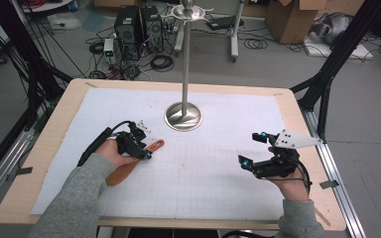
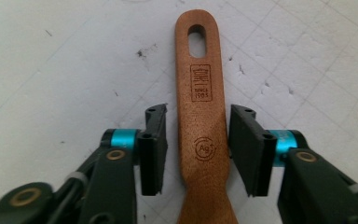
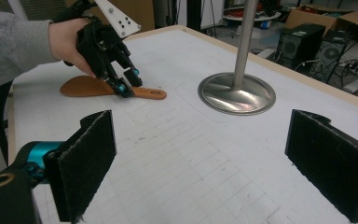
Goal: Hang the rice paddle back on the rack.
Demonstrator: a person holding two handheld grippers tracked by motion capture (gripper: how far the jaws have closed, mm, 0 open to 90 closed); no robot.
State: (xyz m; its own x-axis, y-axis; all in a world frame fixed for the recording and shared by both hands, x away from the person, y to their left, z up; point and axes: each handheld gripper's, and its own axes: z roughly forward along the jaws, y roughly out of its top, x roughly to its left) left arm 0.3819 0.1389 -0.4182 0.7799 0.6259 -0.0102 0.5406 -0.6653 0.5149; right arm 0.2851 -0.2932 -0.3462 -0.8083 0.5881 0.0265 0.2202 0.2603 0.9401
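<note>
Nearest to the high camera are the two grey sleeves, coming in from the bottom edge. The left gripper [image 2: 196,154] stands over the handle of a wooden spatula [image 2: 201,121]. Its jaws are on both sides of the handle with a narrow gap at each side, so the pads do not press on the wood and it holds nothing. The right gripper [image 1: 255,148] hovers wide open and empty near the right side of the table [image 1: 69,106], well apart from the spatula.

The spatula lies flat on the left half of the white gridded sheet [image 1: 203,178]. Its long axis runs diagonally: the handle end with the oval hanging hole points toward the round base of the metal stand [image 1: 183,116], and the broad blade points toward the person. The middle of the sheet between the two grippers is free, and the stand is near the far edge.

Around the table are black frame legs, a grey floor, cables, computer towers [image 1: 138,25] and cardboard boxes [image 1: 290,17].
</note>
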